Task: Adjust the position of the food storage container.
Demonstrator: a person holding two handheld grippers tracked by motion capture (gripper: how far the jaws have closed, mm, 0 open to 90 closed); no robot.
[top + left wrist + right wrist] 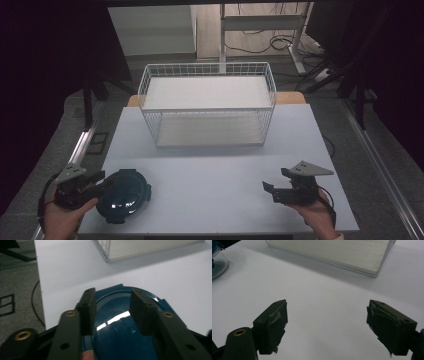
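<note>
On the table (210, 175) I see the wire basket (207, 102) standing at the far side, well apart from both hands. The blue round lid (122, 194) lies near the front left corner. My left gripper (97, 182) is held almost level over its left edge (the hand comes in from the bottom corner); the 2 jaws stand at a middle width above the lid's dome, and I cannot tell if the pads touch it. My right gripper (274, 189) rests low at the front right, pointing left, jaws wide with only bare table between them.

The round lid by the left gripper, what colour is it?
Dark teal blue lid, clearest in the left gripper view.
</note>
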